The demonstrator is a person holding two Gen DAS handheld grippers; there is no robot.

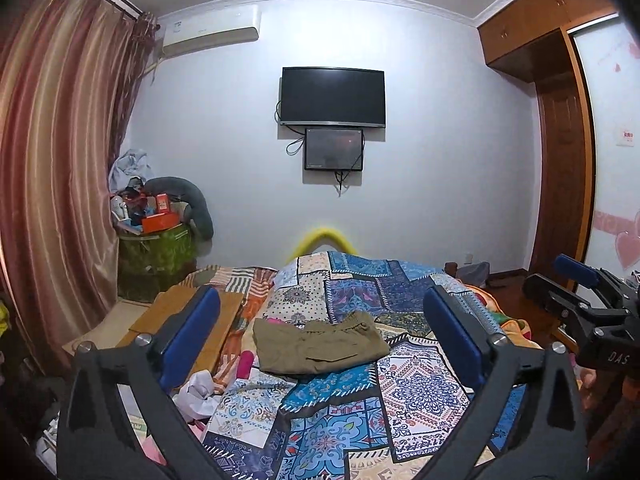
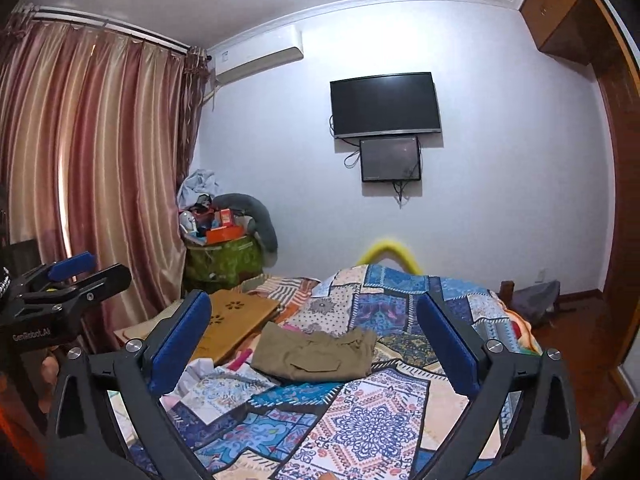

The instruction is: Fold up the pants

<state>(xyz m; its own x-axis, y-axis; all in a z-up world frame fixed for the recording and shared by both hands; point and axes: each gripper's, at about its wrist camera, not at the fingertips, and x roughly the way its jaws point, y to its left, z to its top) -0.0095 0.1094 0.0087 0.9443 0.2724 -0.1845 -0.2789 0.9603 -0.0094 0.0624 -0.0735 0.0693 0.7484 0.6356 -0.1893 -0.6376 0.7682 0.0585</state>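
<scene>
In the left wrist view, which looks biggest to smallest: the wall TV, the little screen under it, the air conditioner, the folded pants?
1. Folded khaki pants, though nearness inflates them.
2. Wall TV.
3. Air conditioner, close to the TV.
4. Small screen, clearly smallest.

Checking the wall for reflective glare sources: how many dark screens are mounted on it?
2. The larger screen hangs high on the far wall; the smaller screen sits directly beneath it, slightly right of its centre. Both are off. None seems hidden.
</scene>
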